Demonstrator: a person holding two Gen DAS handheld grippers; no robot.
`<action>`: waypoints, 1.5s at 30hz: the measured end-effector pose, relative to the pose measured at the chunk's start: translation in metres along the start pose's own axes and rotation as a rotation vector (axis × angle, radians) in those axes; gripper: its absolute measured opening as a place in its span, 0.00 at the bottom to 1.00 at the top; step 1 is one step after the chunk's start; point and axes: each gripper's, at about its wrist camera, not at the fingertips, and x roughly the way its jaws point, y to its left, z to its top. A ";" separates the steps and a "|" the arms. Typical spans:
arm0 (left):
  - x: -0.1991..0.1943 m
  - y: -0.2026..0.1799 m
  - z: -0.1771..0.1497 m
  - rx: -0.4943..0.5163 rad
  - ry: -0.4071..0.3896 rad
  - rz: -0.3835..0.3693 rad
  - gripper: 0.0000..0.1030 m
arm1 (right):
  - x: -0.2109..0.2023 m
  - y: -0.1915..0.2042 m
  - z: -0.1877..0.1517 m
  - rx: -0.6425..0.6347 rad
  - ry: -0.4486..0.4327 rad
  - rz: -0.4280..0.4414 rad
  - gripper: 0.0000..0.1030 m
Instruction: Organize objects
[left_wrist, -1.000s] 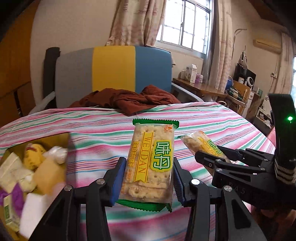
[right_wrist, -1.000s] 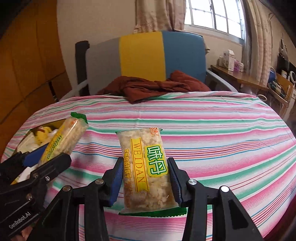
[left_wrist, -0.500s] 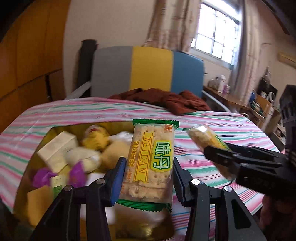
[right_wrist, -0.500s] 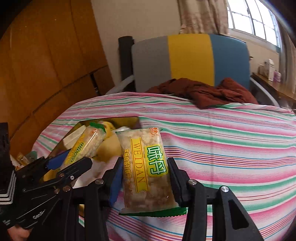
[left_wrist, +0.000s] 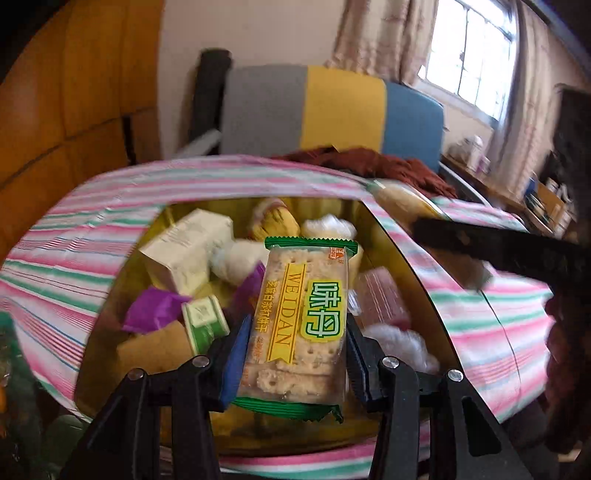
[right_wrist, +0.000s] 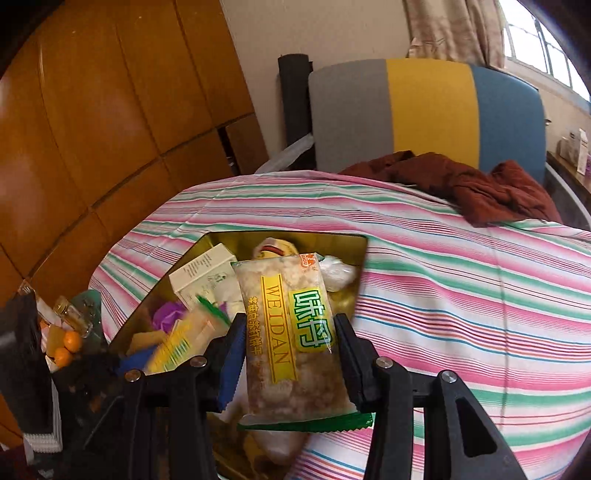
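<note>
My left gripper (left_wrist: 293, 334) is shut on a yellow-and-green cracker packet (left_wrist: 301, 325), held upright above the gold box (left_wrist: 402, 258) of snacks. My right gripper (right_wrist: 290, 334) is shut on a second cracker packet (right_wrist: 291, 339) of the same brand, over the box's (right_wrist: 343, 240) right edge. In the left wrist view the right gripper (left_wrist: 476, 243) crosses as a blurred black bar at the right. In the right wrist view the left gripper (right_wrist: 122, 365) with its packet (right_wrist: 181, 343) shows blurred at lower left. The box holds a cream carton (left_wrist: 188, 251), purple wrappers (left_wrist: 155, 308) and other wrapped snacks.
The box lies on a pink, green and white striped cloth (right_wrist: 461, 295). A rust-brown garment (right_wrist: 480, 184) is heaped at the far side before a grey, yellow and blue chair back (right_wrist: 424, 110). Wooden panelling (right_wrist: 92, 129) stands left. Oranges and a small bottle (right_wrist: 68, 332) sit beyond the cloth's left edge.
Both grippers have swung left with their packets, from over the bare striped cloth to above the gold box. The box now fills the middle of the left wrist view.
</note>
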 end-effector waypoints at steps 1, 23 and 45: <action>0.002 0.000 -0.001 0.011 0.010 -0.002 0.47 | 0.003 0.002 0.001 0.001 0.004 -0.001 0.45; -0.029 0.038 0.003 -0.145 -0.061 0.149 0.99 | 0.037 0.019 0.018 0.009 0.036 -0.021 0.61; -0.052 0.035 0.021 -0.192 0.016 0.447 1.00 | -0.001 0.037 -0.007 -0.003 0.121 -0.201 0.64</action>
